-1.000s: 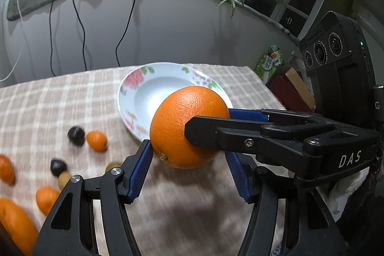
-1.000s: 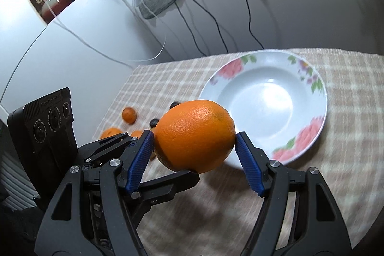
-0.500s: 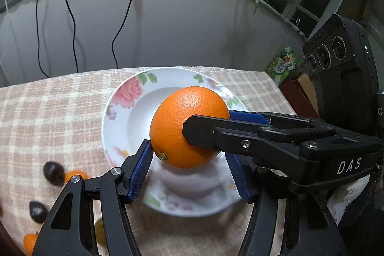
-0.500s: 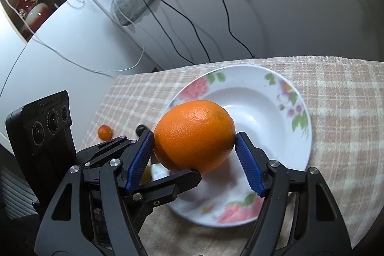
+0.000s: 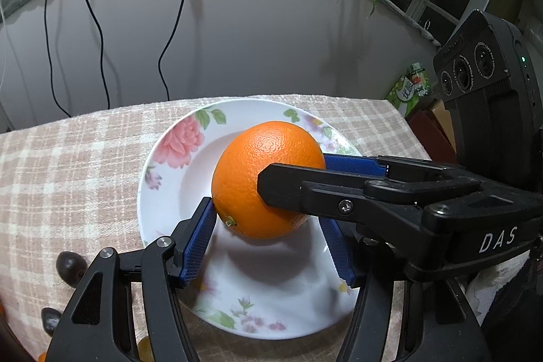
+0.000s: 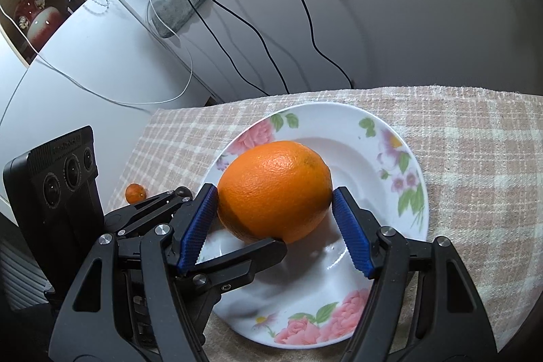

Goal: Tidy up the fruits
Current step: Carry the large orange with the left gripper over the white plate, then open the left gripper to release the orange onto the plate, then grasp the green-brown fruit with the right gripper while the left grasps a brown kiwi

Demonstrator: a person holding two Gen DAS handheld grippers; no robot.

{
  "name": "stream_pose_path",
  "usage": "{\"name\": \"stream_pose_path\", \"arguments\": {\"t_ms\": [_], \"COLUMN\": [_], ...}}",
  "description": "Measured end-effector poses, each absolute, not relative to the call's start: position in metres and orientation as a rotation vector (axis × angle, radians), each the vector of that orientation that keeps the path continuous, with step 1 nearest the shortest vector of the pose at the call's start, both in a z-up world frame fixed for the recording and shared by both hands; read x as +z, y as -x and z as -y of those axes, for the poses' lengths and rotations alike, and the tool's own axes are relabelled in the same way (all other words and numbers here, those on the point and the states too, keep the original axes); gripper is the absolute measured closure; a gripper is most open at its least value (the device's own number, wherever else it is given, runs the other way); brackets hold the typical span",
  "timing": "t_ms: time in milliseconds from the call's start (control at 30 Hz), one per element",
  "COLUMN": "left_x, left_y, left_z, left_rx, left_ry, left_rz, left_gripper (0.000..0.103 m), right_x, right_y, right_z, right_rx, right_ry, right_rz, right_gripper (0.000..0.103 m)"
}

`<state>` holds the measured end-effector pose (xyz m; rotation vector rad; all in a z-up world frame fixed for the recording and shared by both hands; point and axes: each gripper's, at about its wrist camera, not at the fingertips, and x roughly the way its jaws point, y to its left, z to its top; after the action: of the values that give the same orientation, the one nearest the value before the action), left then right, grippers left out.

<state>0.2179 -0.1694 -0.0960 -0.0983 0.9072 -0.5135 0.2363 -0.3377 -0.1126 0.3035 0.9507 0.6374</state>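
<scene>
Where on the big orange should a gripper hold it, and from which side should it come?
Across the widest middle of the orange, one pad on each opposite side, coming from the near side and tilted down. It is round and smooth, so pads above or below the middle could slide off. The right gripper holds it this way over the plate.

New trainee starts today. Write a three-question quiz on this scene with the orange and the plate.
1. True or false: the orange is clamped by both the left gripper and the right gripper.
2. What lies directly below the orange? A) bare cloth B) plate C) a box
3. Fill in: the plate's rim is printed with ____.

Key: 1 true; 2 B; 3 flowers
</scene>
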Motion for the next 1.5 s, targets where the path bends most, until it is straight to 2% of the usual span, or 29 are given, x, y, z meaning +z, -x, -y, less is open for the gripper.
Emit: {"name": "stream_pose_path", "arguments": {"t_ms": [467, 567, 633, 1033, 1500], "left_x": [-0.088, -0.084, -0.081, -0.063, -0.073], "left_y": [-0.204, -0.198, -0.193, -0.150, -0.104], "left_z": [0.165, 0.160, 0.155, 0.120, 0.061], "left_rx": [-0.476, -0.471, -0.465, -0.439, -0.301], "left_ry": [0.062, 0.063, 0.065, 0.082, 0.084], "left_rz": [-0.889, -0.877, -0.864, -0.773, -0.776], "left_gripper": [0.040, 0.040, 0.040, 0.040, 0.040], "right_x": [-0.100, -0.095, -0.090, -0.071, -0.070], "right_y": [-0.217, -0.208, -0.202, -0.158, -0.119], "right_z": [0.349, 0.350, 0.349, 0.340, 0.307], "right_rx": [0.576, 0.559, 0.549, 0.527, 0.538], "right_ry": [-0.287, -0.281, -0.267, -0.227, -0.150], "right_rz": [-0.904, -0.877, -0.860, -0.797, -0.746], "right_gripper": [0.030, 0.022, 0.021, 0.021, 0.021]}}
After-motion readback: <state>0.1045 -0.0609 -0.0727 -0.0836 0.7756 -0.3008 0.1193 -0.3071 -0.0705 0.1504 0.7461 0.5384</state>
